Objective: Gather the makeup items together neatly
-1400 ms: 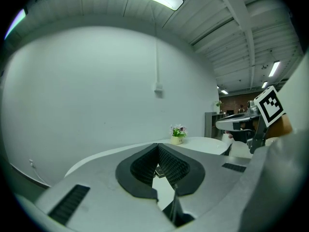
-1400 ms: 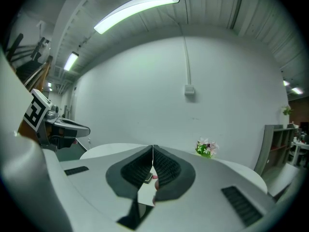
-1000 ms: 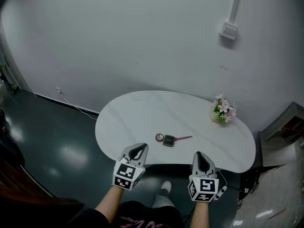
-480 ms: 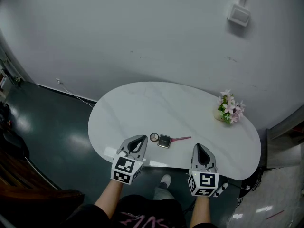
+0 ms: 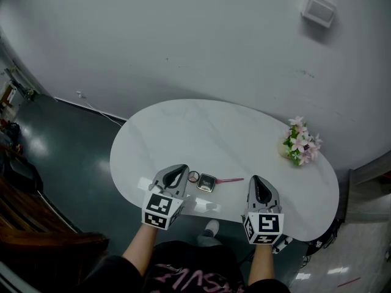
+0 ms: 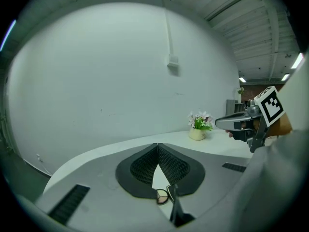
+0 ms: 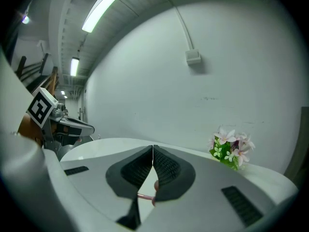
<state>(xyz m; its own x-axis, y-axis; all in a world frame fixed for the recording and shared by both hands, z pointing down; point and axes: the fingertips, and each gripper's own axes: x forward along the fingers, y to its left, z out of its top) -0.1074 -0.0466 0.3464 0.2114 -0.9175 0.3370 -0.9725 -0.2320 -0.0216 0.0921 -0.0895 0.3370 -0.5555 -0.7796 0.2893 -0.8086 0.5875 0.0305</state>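
Observation:
On the white table (image 5: 214, 133), near its front edge, lie a small round compact (image 5: 193, 177), a square dark palette (image 5: 206, 182) and a pink brush (image 5: 229, 179), close together in a row. My left gripper (image 5: 177, 174) hovers just left of the compact, shut and empty. My right gripper (image 5: 257, 185) hovers to the right of the brush, also shut with nothing in it. In the left gripper view the round compact (image 6: 161, 196) and the palette (image 6: 171, 191) show just below the closed jaws. In the right gripper view the pink brush (image 7: 143, 195) peeks out below the closed jaws.
A small pot of pink flowers (image 5: 299, 146) stands at the table's far right. A white box (image 5: 319, 8) with a cable is mounted on the wall behind. Dark floor surrounds the table, with dark furniture (image 5: 24, 182) at the left.
Both grippers have moved forward over the table's front edge, nearer the makeup items. The head view has shifted, so the table sits lower and closer. Jaws stayed shut.

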